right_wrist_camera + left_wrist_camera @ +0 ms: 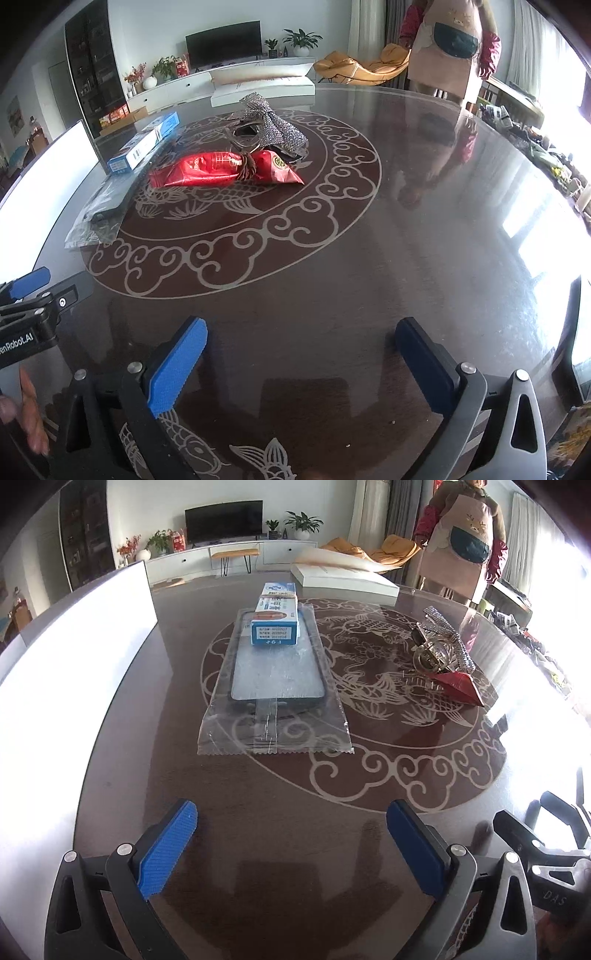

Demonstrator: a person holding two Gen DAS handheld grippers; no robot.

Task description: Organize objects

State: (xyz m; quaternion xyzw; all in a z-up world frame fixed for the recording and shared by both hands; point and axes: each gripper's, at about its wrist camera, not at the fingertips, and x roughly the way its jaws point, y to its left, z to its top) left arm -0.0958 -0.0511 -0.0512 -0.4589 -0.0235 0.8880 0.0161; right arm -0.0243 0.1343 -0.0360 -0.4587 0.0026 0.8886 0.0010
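Grippers: left gripper (pixel 291 845) and right gripper (pixel 301 363) both spread wide, nothing between the blue pads, hovering low over bare table (pixel 424 240).
Phone case: in clear plastic sleeve (pixel 275 672), flat on table straight ahead of left gripper.
Blue box: blue-white carton (pixel 275 618) lying on far end of the sleeved case.
Red packet: red pouch (pixel 221 168) at table centre, ahead-left of right gripper, well apart from it.
Hair clips: sparkly silver bow (pixel 275 125) and clear claw clip (pixel 430 653) resting on and behind the red pouch.
Background: person in apron (pixel 461 539) standing beyond far table edge.
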